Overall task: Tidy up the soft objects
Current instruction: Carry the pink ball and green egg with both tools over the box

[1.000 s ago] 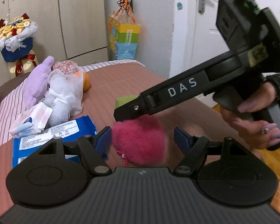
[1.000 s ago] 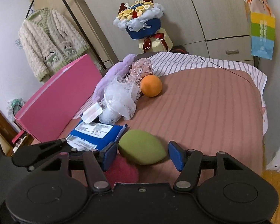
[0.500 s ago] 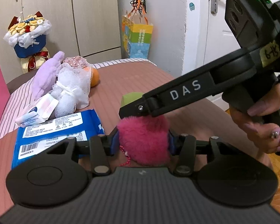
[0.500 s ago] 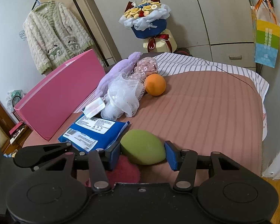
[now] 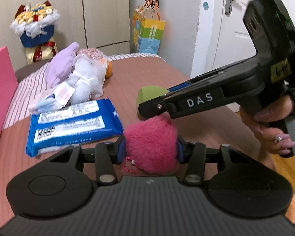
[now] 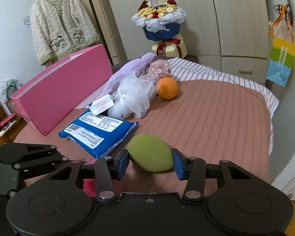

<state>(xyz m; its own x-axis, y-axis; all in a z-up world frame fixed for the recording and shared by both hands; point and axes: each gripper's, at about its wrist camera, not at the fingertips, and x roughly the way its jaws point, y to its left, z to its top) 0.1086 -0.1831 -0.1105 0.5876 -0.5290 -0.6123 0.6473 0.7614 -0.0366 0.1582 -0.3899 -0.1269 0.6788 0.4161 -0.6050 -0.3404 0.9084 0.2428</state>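
A fluffy pink pom-pom with a bead loop rests on the brown striped bedspread, and my left gripper is shut on it, blue pads pressed into the fur on both sides. Just beyond it lies a green egg-shaped sponge. My right gripper has its jaws closing on that sponge, both blue pads touching its ends. In the left wrist view the right gripper reaches in from the right over the pom-pom, with the green sponge showing between its fingers.
A blue wipes pack lies left of the grippers. Behind it sit a white mesh pouf, an orange, a purple plush and a floral pouch. A pink box stands along the left. A hand holds the right gripper.
My left jaws closed from wide apart onto the pink pom-pom. My right jaws narrowed until the pads met the green sponge. Both grippers rolled slightly.
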